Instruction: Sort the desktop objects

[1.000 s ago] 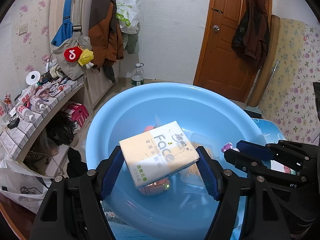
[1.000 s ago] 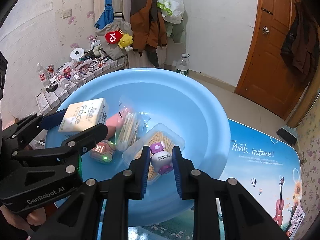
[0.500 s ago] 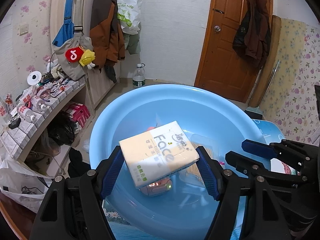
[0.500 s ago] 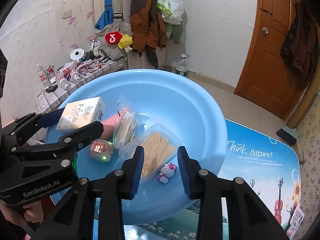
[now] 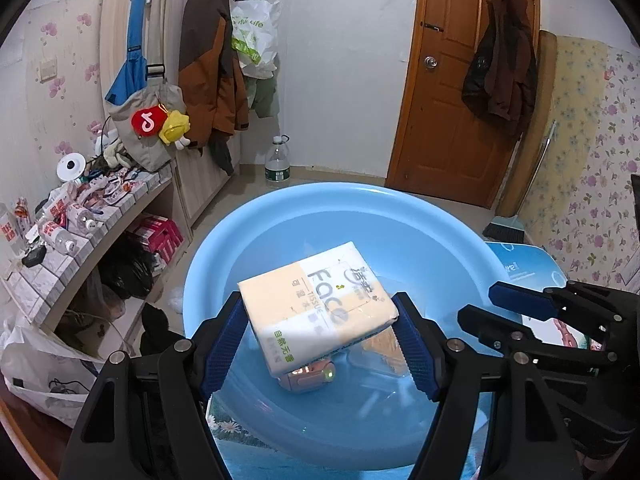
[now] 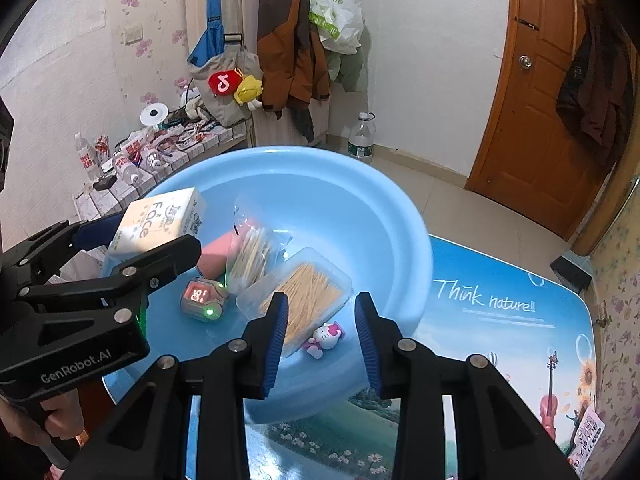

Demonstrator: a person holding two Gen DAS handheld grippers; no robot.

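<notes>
Dropped from the right tool [image 6: 322,338], the small pink-and-white cat figure [image 6: 325,338] now lies on the floor of the blue basin [image 6: 360,208], just beside the clear box of toothpicks [image 6: 308,292]; a second ago it was pinched between those pads. That tool's jaws stand partly apart over the figure with nothing between them. The tissue pack [image 5: 318,308] is clamped across its width in the left tool [image 5: 320,344] and held tilted above the basin, over a small pink gadget with a lit display [image 5: 310,376]. A bag of sticks [image 6: 250,256] and a pink block [image 6: 218,256] also lie inside. By my reading, one drop is finished and the tissue pack is next: lower it toward a bare patch of basin floor, then widen the left jaws. The basin sits on a printed blue worktop [image 6: 500,320].
</notes>
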